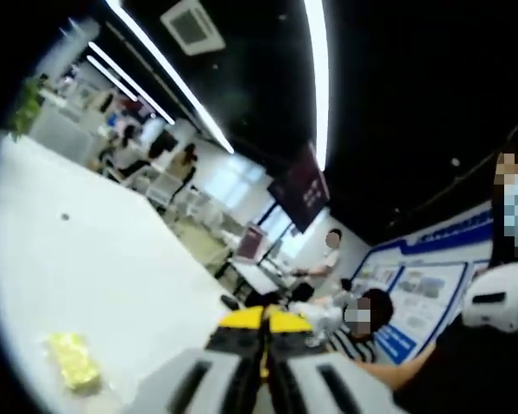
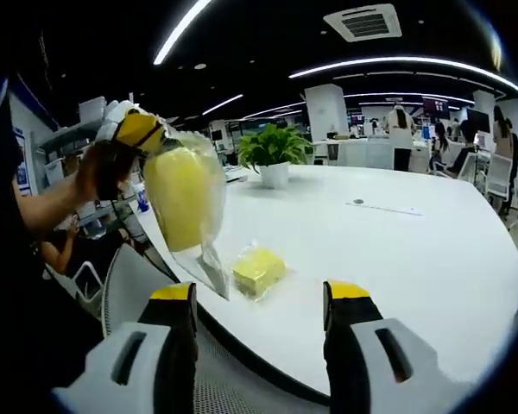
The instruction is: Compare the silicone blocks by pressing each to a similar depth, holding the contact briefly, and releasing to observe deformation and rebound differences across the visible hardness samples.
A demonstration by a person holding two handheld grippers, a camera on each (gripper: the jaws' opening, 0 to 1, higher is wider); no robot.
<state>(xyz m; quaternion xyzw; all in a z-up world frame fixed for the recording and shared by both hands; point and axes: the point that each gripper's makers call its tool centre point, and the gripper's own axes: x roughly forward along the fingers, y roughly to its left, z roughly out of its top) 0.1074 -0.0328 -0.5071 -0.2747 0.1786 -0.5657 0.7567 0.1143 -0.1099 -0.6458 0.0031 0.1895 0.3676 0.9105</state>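
We are holding one bagged block aloft in the closed left gripper while the right gripper is gaping empty over the other block near the table edge, risking slipping.

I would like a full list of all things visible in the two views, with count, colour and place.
bagged silicone block: one, yellow, held up by the left gripper
second bagged silicone block: one, yellow, lying on the table
table: one, white
potted plant: one, green, on the table's far side
seated person: one, striped top, beside the table
left gripper: yellow-tipped, shut on the bag's top
right gripper: yellow-tipped, open, holding nothing
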